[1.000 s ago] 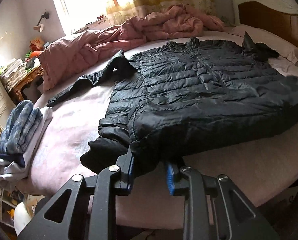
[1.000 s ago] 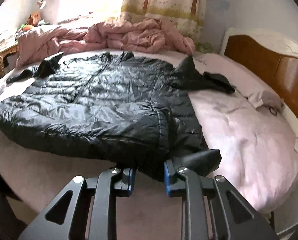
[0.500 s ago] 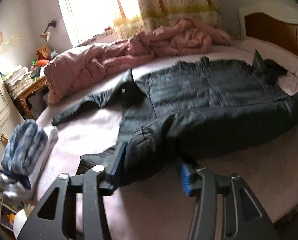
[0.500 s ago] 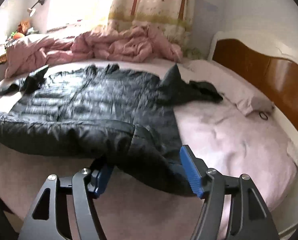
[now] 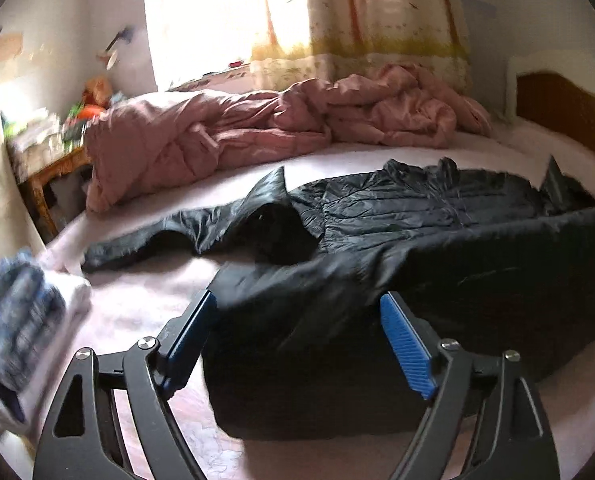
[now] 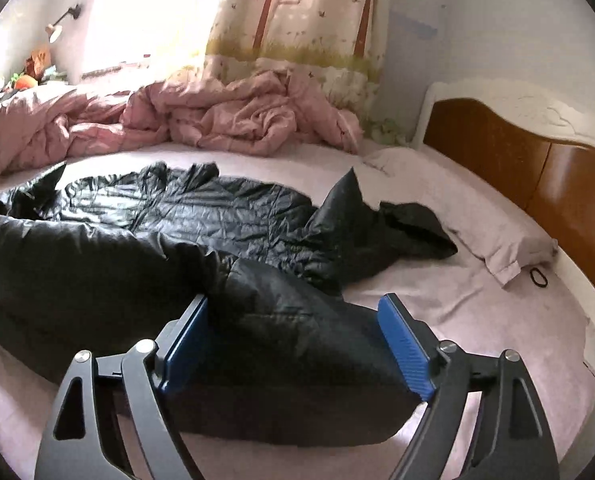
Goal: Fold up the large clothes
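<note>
A black puffer jacket [image 5: 437, 248] lies spread across the pink bed, its near hem folded up and over toward the far side. It also shows in the right wrist view [image 6: 201, 220]. My left gripper [image 5: 297, 332] is open, its blue pads either side of the folded hem's left corner. My right gripper [image 6: 293, 332] is open, its pads either side of the hem's right corner. A sleeve [image 5: 185, 228] trails to the left and another sleeve [image 6: 409, 228] to the right.
A rumpled pink duvet [image 5: 281, 120] is heaped at the far side of the bed. Folded clothes [image 5: 21, 320] sit at the bed's left edge. A wooden headboard [image 6: 537, 184], a pillow [image 6: 501, 248] and a black hair tie [image 6: 539, 278] are at the right. A cluttered side table [image 5: 45, 148] stands far left.
Both grippers, shut on the jacket's near hem a second ago, carried it up and forward over the jacket and opened. The hem now lies folded over.
</note>
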### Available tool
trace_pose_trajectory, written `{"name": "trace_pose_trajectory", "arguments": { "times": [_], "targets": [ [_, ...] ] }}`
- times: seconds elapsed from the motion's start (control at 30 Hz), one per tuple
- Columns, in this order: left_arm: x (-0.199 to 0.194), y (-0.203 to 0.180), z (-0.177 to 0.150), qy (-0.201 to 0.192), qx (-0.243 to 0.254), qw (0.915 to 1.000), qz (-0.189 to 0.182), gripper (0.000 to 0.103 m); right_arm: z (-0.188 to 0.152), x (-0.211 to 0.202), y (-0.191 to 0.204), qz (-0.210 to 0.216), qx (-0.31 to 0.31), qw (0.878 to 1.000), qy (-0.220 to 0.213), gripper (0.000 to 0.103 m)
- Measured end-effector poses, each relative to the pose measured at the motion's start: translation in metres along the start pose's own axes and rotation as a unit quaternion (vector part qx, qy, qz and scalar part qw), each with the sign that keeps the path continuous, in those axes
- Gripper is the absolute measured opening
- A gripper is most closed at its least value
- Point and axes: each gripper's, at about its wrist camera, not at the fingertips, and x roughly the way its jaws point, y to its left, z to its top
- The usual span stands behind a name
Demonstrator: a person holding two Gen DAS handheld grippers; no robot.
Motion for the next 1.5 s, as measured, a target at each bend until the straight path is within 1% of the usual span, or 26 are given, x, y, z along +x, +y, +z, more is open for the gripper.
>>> {"name": "trace_pose_trajectory", "arguments": {
  "times": [0.13, 0.23, 0.33, 0.43, 0.47, 0.5, 0.57, 0.6, 0.63, 0.7, 0.77, 0.83, 0.87, 0.9, 0.93, 0.97, 1.0, 1.07, 1.1, 1.17, 1.2, 1.3, 1.33, 1.37, 1.43, 1.5],
  "targets": [
    [0.009, 0.016, -0.008, 0.017, -0.035, 0.999, -0.021, 0.086, -0.012, 0.001, -0.01, 0.013, 0.017, 1.0, -0.009, 0.087],
    [0.012, 0.016, -0.012, 0.02, -0.028, 0.9994, -0.008, 0.086, -0.021, -0.001, -0.017, 0.031, 0.026, 0.999, -0.006, 0.088],
    [0.02, 0.016, -0.017, 0.033, -0.026, 0.9989, -0.018, 0.086, -0.029, -0.007, -0.026, 0.07, 0.03, 0.997, -0.005, 0.088],
    [0.031, 0.017, -0.02, 0.054, -0.035, 0.9975, -0.03, 0.085, -0.034, -0.015, -0.033, 0.08, 0.035, 0.996, -0.013, 0.088],
    [0.034, 0.018, -0.021, 0.063, -0.045, 0.9963, -0.038, 0.08, -0.035, -0.017, -0.037, 0.083, 0.038, 0.996, -0.014, 0.088],
    [0.035, 0.02, -0.021, 0.066, -0.056, 0.995, -0.05, 0.072, -0.035, -0.019, -0.04, 0.082, 0.042, 0.996, -0.015, 0.088],
    [0.036, 0.023, -0.023, 0.073, -0.071, 0.9924, -0.07, 0.062, -0.037, -0.021, -0.048, 0.072, 0.052, 0.996, -0.011, 0.088],
    [0.037, 0.024, -0.023, 0.074, -0.074, 0.9922, -0.068, 0.053, -0.038, -0.022, -0.052, 0.067, 0.058, 0.996, -0.006, 0.088],
    [0.039, 0.025, -0.024, 0.075, -0.076, 0.9926, -0.058, 0.046, -0.04, -0.025, -0.056, 0.067, 0.067, 0.995, -0.004, 0.088],
    [0.043, 0.027, -0.026, 0.078, -0.077, 0.9929, -0.045, 0.025, -0.047, -0.03, -0.065, 0.083, 0.082, 0.993, -0.002, 0.088],
    [0.047, 0.03, -0.027, 0.079, -0.087, 0.9924, -0.038, 0.017, -0.05, -0.023, -0.069, 0.097, 0.089, 0.991, 0.017, 0.088],
    [0.049, 0.032, -0.026, 0.077, -0.091, 0.9924, -0.031, 0.013, -0.054, -0.007, -0.07, 0.098, 0.097, 0.989, 0.048, 0.088],
    [0.05, 0.032, -0.026, 0.075, -0.091, 0.9927, -0.028, 0.013, -0.056, 0.001, -0.069, 0.101, 0.1, 0.988, 0.061, 0.088],
    [0.05, 0.032, -0.026, 0.074, -0.091, 0.9927, -0.027, 0.013, -0.057, 0.007, -0.067, 0.106, 0.103, 0.986, 0.072, 0.084],
    [0.049, 0.033, -0.026, 0.073, -0.094, 0.9925, -0.029, 0.013, -0.059, 0.016, -0.066, 0.112, 0.108, 0.984, 0.083, 0.076],
    [0.047, 0.035, -0.027, 0.068, -0.099, 0.9922, -0.033, 0.019, -0.06, 0.022, -0.064, 0.108, 0.109, 0.984, 0.088, 0.05],
    [0.045, 0.036, -0.026, 0.063, -0.104, 0.9918, -0.04, 0.037, -0.06, 0.026, -0.061, 0.096, 0.106, 0.986, 0.091, 0.028],
    [0.039, 0.039, -0.025, 0.049, -0.112, 0.9911, -0.054, 0.059, -0.058, 0.033, -0.055, 0.071, 0.095, 0.989, 0.084, 0.021],
    [0.038, 0.04, -0.024, 0.045, -0.115, 0.9899, -0.069, 0.062, -0.055, 0.035, -0.052, 0.062, 0.091, 0.991, 0.075, 0.016],
    [0.045, 0.043, -0.023, 0.062, -0.125, 0.9835, -0.115, 0.062, -0.044, 0.042, -0.048, 0.052, 0.083, 0.993, 0.063, 0.015],
    [0.05, 0.046, -0.023, 0.07, -0.137, 0.9815, -0.114, 0.062, -0.039, 0.046, -0.047, 0.051, 0.082, 0.993, 0.065, 0.015],
    [0.064, 0.05, -0.026, 0.088, -0.153, 0.9793, -0.099, 0.061, -0.028, 0.068, -0.046, 0.048, 0.09, 0.991, 0.084, 0.015],
    [0.067, 0.051, -0.026, 0.09, -0.153, 0.9796, -0.094, 0.058, -0.028, 0.075, -0.048, 0.049, 0.097, 0.99, 0.092, 0.015],
    [0.071, 0.05, -0.027, 0.094, -0.15, 0.9805, -0.086, 0.053, -0.03, 0.082, -0.049, 0.049, 0.105, 0.988, 0.101, 0.015],
    [0.077, 0.045, -0.027, 0.106, -0.133, 0.9834, -0.063, 0.052, -0.038, 0.093, -0.05, 0.05, 0.114, 0.985, 0.117, 0.015],
    [0.081, 0.041, -0.03, 0.114, -0.125, 0.9842, -0.054, 0.052, -0.044, 0.099, -0.051, 0.051, 0.116, 0.984, 0.123, 0.015]
  ]
}}
